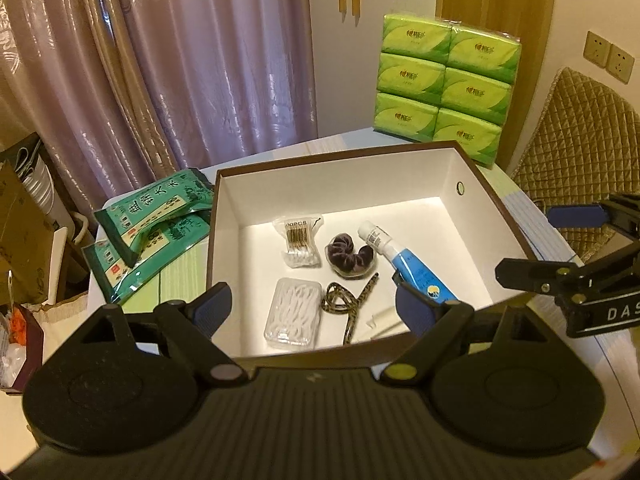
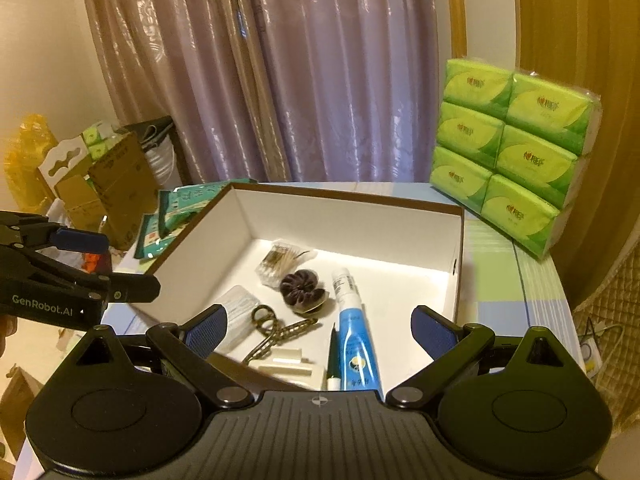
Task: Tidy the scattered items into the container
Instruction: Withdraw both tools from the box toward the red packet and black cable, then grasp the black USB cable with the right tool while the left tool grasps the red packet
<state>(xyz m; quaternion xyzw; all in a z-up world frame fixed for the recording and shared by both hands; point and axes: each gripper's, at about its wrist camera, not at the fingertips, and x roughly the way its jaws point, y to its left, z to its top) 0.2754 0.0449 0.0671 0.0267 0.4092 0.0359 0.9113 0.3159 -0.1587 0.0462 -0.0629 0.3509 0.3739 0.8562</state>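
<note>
A brown-rimmed box point(image 1: 490, 196) point(image 2: 344, 196) with a white inside stands on the table. In it lie a bag of cotton swabs point(image 1: 298, 244) point(image 2: 280, 262), a purple scrunchie point(image 1: 352, 258) point(image 2: 302, 290), a blue and white tube point(image 1: 404, 264) point(image 2: 354, 328), a clear case of floss picks point(image 1: 294, 318) point(image 2: 240, 312), a spotted hair band point(image 1: 348, 304) point(image 2: 276, 332), a white piece point(image 1: 384, 320) point(image 2: 292, 364) and a dark pen point(image 2: 333, 352). My left gripper point(image 1: 314, 308) point(image 2: 120, 264) hangs open above the box's near edge, holding nothing. My right gripper point(image 2: 320, 330) point(image 1: 532, 244) is open and empty too, to the right of the left one.
A stack of green tissue packs point(image 1: 444, 88) point(image 2: 512, 156) stands behind the box on the right. Teal packets point(image 1: 152, 220) point(image 2: 180, 208) lie left of the box. A quilted chair back point(image 1: 580, 152) is at the right; cardboard boxes point(image 2: 108, 188) and a curtain are at the left and back.
</note>
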